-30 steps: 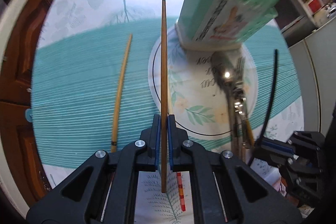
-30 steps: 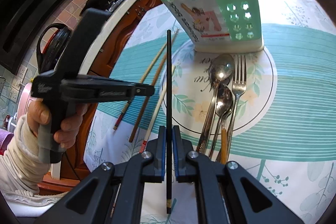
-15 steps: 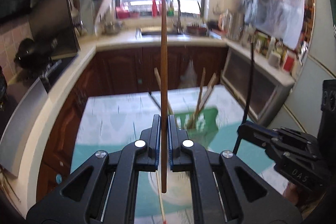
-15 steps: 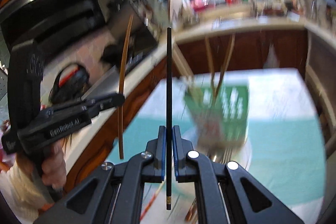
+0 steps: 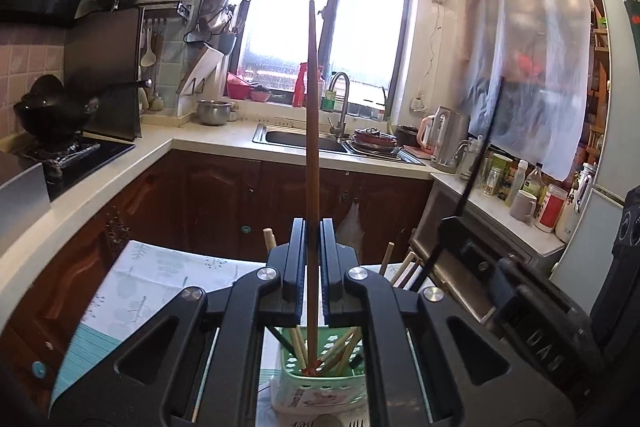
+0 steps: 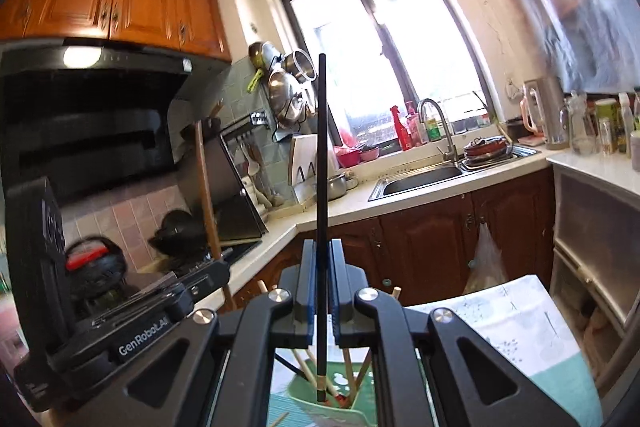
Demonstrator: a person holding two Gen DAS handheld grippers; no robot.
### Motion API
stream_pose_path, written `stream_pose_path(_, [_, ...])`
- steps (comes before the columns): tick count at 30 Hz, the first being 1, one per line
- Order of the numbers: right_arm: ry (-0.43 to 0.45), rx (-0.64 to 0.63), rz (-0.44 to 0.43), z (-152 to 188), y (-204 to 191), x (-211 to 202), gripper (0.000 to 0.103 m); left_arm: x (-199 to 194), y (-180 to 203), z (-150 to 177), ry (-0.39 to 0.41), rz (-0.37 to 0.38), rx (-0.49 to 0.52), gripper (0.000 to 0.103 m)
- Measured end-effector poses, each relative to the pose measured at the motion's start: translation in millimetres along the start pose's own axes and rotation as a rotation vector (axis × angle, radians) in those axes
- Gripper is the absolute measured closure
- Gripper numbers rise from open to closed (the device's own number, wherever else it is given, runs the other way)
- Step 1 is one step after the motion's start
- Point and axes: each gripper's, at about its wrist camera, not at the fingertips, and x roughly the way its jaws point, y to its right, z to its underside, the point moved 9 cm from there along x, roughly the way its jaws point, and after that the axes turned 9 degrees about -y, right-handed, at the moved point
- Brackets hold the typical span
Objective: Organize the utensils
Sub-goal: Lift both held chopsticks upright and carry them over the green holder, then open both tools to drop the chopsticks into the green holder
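Note:
My left gripper [image 5: 313, 227] is shut on a brown wooden chopstick [image 5: 312, 131] that stands upright in the left wrist view, its lower end just above the green utensil holder [image 5: 320, 385]. Several chopsticks stand in that holder. My right gripper [image 6: 321, 243] is shut on a black chopstick [image 6: 322, 167], also upright, with its gold-banded lower end over the green utensil holder [image 6: 344, 407]. The two grippers are side by side: the right gripper [image 5: 520, 291] shows at the right of the left wrist view, and the left gripper [image 6: 160, 311] with its brown chopstick [image 6: 206, 195] at the left of the right wrist view.
The holder stands on a table with a leaf-print and teal cloth [image 5: 160, 279]. Beyond it runs a dark wooden cabinet front under a white counter with a sink [image 5: 304, 141], a stove with a wok [image 5: 52, 111] at the left, and a kettle [image 5: 444, 139] and bottles at the right.
Both grippers have risen and tipped up from pointing down at the table to nearly level. The two chopsticks came up with them and now stand upright over the holder.

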Motion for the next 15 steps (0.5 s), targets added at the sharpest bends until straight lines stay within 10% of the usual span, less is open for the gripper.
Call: stream_pose_path(15, [-0.196, -0.154, -0.053, 56, -4, 45, 0.097, 55, -6, 81, -0.1, 0.032, 0.067, 0.097])
